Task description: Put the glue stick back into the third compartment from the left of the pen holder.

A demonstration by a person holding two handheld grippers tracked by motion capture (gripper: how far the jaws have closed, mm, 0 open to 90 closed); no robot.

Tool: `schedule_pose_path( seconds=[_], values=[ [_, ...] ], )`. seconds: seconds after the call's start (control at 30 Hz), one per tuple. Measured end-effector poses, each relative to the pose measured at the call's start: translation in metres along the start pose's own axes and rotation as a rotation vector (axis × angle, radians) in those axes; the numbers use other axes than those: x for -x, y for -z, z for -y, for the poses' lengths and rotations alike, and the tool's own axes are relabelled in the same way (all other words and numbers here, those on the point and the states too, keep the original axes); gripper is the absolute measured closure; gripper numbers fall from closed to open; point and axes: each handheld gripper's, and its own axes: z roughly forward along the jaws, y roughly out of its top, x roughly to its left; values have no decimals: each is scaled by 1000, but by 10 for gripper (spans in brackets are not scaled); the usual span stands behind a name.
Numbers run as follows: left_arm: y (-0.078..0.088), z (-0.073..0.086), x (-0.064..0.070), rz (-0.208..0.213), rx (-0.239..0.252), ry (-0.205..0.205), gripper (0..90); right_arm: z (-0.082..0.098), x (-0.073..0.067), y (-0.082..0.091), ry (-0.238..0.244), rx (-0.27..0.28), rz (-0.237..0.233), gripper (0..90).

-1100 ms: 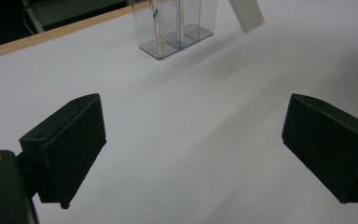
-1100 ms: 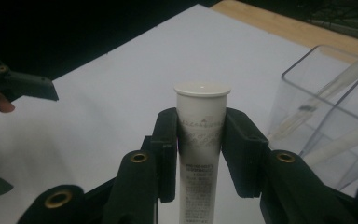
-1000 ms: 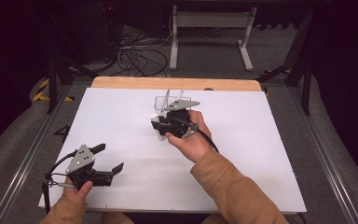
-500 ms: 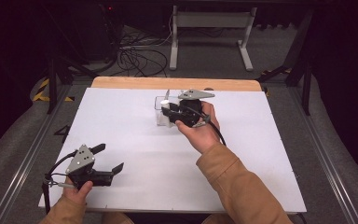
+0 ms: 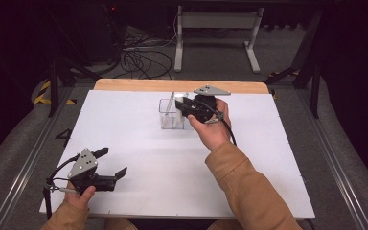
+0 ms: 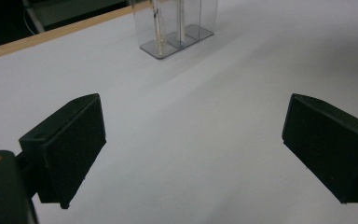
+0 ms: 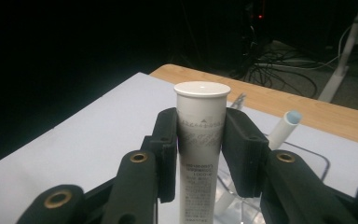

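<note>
The white tube [image 7: 200, 154] is clamped between the two jaws of your right gripper [image 7: 200, 154], which press on its sides just below the flat white cap. In the right gripper view its long axis runs straight up the picture, cap end away from the gripper body, printed lettering running down its length. From the high view you can see your right gripper [image 5: 191, 109] near the far edge of the table [image 5: 287, 158], pointing to the left across it, so the tube sits at the clear holder [image 5: 171, 115]; how steeply the tube is tilted there cannot be told from that view.

The clear holder is a small transparent box with compartments, standing upright on the white table top. Its rim shows just below and behind the tube in the right gripper view. A slim white stick with a pale blue tip [image 7: 286, 123] leans out of the holder to the right of the tube, near it but not touching it. Whether the tube's lower end is inside a compartment is hidden by the jaws.

Your left gripper [image 5: 106, 165] rests at the near left corner of the table, well apart from the holder, its jaws spread wide with nothing between them.
</note>
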Motion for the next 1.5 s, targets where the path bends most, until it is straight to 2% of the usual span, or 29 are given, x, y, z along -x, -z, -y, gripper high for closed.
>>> schedule_pose_path(
  seconds=[0.47,0.67,1.3,1.33,1.37,1.4,1.43,1.5],
  values=[
    [0,0,0,0,0,2,68,-1,25,-4,-55,59,76,675],
    [0,0,0,0,-1,-1,68,0,34,-6,-78,63,106,676],
    [-1,0,0,5,-1,-1,68,4,44,-14,-119,71,161,674],
    [-1,0,0,5,-2,-1,67,5,45,-15,-120,70,163,670],
    [-1,0,0,5,-2,-2,67,5,46,-16,-127,68,165,625],
    [-1,0,0,5,-1,-1,67,6,47,-16,-133,77,171,522],
    [0,0,0,4,0,-1,67,6,48,-17,-134,91,181,464],
    [-1,0,0,4,1,5,67,6,50,-15,-132,82,187,492]
  ],
)
